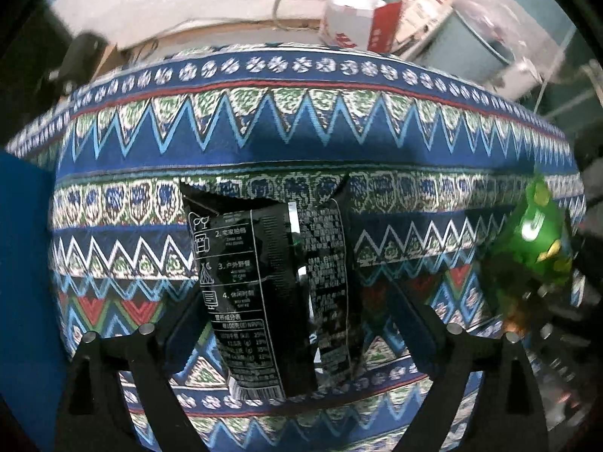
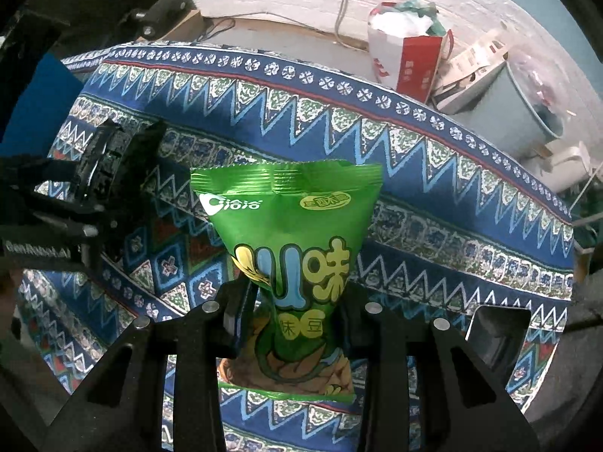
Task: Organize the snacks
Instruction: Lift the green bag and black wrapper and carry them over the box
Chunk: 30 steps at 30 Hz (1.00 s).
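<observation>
The left claw (image 1: 297,324) is pointed down over a counter covered by a patterned blue cloth (image 1: 301,139), and its jaws are spread wide. A black snack packet (image 1: 264,282) printed with white text is seen between the fingers; it appears to lie on the cloth, and neither pad is seen pressing on it. At the right edge of that view a green snack bag (image 1: 535,241) is seen blurred.

In the right wrist view the green snack bag (image 2: 290,256) is gripped at its lower half by the right claw (image 2: 292,324), whose jaws are drawn narrow against the bag's sides. The bag is held above the cloth (image 2: 433,203). The left claw (image 2: 109,173) is visible at the left, over the cloth. Beyond the far edge a red and white paper bag (image 2: 403,56) is standing on the floor.
</observation>
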### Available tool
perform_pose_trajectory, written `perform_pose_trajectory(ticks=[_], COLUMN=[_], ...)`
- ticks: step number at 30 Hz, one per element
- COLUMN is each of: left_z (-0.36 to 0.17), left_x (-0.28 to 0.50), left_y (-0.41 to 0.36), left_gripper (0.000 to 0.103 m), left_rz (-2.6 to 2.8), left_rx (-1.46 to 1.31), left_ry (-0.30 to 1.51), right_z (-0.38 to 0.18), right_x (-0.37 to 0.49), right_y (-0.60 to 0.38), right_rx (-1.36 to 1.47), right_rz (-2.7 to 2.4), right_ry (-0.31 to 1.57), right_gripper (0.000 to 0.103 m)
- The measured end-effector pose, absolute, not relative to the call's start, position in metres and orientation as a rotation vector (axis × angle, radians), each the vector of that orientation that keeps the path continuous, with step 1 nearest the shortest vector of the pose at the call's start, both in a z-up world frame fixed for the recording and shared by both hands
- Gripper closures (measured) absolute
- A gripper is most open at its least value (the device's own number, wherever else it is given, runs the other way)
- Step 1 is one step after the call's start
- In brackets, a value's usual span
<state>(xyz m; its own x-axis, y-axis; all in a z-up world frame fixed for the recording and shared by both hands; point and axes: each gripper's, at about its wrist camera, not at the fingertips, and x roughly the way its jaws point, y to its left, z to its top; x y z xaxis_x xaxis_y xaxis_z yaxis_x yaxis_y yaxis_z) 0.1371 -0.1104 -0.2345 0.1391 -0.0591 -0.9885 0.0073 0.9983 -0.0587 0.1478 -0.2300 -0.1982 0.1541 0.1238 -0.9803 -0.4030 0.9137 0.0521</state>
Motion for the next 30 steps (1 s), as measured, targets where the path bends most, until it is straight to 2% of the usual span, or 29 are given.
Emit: perform_pose_trajectory(ticks=[1, 3, 11, 30], left_z=[-0.234, -0.233, -0.220, -0.109], left_x=[0.136, 0.134, 0.125, 0.073], left_y=[-0.114, -0.116, -0.107, -0.070], left_gripper=[0.030, 0.036, 0.037, 0.036], left_rz=[-0.038, -0.037, -0.067, -0.075], left_rx=[-0.008, 0.034, 0.055, 0.209], left_ry=[1.418, 1.405, 1.385, 1.129], right_z=[-0.197, -0.194, -0.177, -0.107], right_x=[0.147, 0.145, 0.141, 0.129], right_y=[-0.230, -0.230, -0.219, -0.181], right_rx=[-0.245, -0.250, -0.266, -0.232], right_rz=[0.381, 0.374, 0.374, 0.424], right_ry=[1.364, 1.355, 1.320, 1.195], right_gripper=[0.069, 0.069, 0.069, 0.069])
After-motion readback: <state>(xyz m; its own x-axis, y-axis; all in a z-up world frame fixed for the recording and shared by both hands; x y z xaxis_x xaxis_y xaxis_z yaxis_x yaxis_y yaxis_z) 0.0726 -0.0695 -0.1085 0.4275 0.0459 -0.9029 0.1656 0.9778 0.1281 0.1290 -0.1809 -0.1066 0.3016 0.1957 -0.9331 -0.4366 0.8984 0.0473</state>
